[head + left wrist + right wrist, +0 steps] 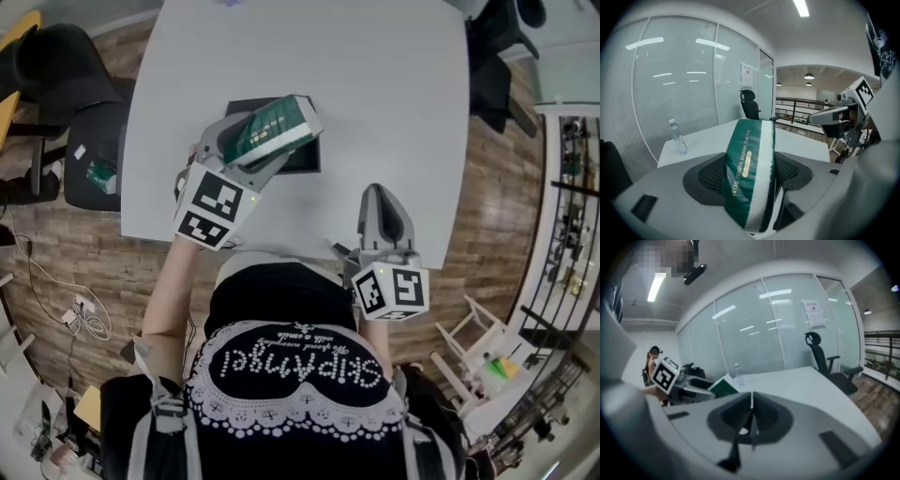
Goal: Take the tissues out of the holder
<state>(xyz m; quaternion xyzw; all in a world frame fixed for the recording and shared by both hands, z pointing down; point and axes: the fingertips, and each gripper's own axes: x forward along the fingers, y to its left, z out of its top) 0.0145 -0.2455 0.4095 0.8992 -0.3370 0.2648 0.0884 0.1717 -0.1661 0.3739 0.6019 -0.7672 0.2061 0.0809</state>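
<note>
Evidently the main step is done: the left gripper (272, 141) is clamped on a green pack of tissues (279, 122), its jaws pressing the pack's two broad faces, and holds it in the air above the dark holder (307, 157). The holder lies flat on the white table (394, 84); the pack hides most of its inside, so I cannot tell whether any tissues are left in it. What seems left is to carry the pack aside and set it down. The right gripper (380, 195) hangs near the table's front edge, its jaws together on nothing. The tabletop is otherwise nearly bare (a water bottle (677, 137) stands toward its far side). Around it are frosted glass walls (754, 329), a black office chair (826, 361) and a wood floor (506, 178).
</note>
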